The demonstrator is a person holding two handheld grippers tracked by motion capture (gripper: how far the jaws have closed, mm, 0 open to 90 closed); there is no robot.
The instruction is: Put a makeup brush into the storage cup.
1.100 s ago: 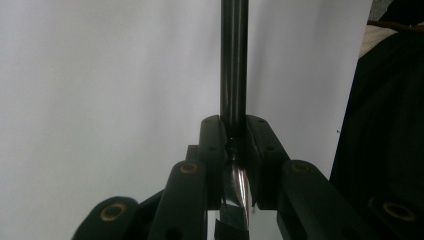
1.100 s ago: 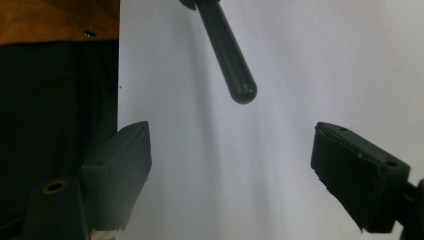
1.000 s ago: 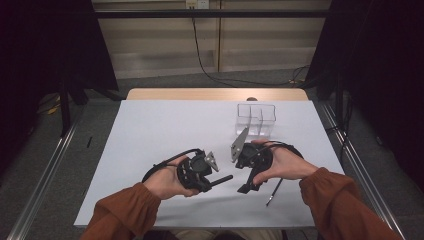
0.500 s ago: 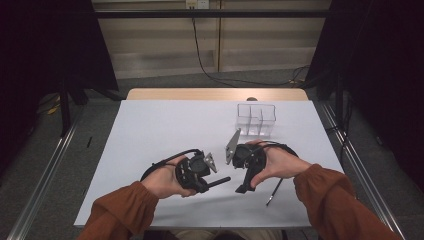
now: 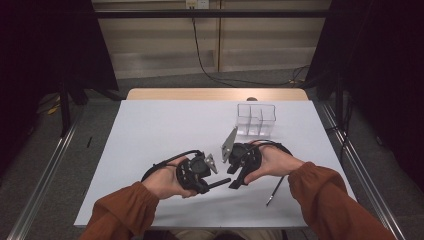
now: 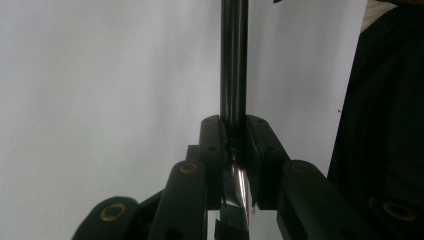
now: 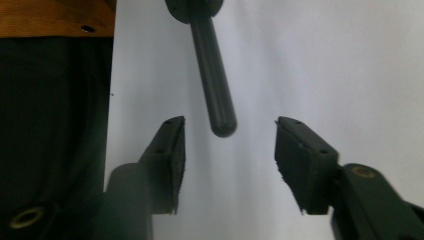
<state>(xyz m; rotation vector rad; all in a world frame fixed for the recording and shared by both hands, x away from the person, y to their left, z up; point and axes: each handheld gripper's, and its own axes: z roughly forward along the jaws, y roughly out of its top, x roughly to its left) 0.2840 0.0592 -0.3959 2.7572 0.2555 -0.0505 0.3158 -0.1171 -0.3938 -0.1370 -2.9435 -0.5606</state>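
Observation:
My left gripper [image 5: 206,186] is shut on a black pen [image 5: 221,183], which sticks out to the right just above the white table. In the left gripper view the pen [image 6: 234,60] runs straight up from the closed jaws of the left gripper [image 6: 234,135], with a shiny metal part lower in the grip. My right gripper [image 5: 236,181] faces it. Its jaws have just been closing. In the right gripper view the pen's rounded end [image 7: 220,117] sits just inside the tips of the right gripper [image 7: 229,145], clear of both pads.
A clear plastic organiser [image 5: 256,120] with several compartments stands at the back right of the white table [image 5: 150,130]. A second dark pen [image 5: 275,191] lies on the table by the right forearm. Both orange sleeves come in from the front edge.
The right gripper has shifted a little to the left, towards the pen's free end, and its jaws have narrowed. The left gripper has kept still with the pen.

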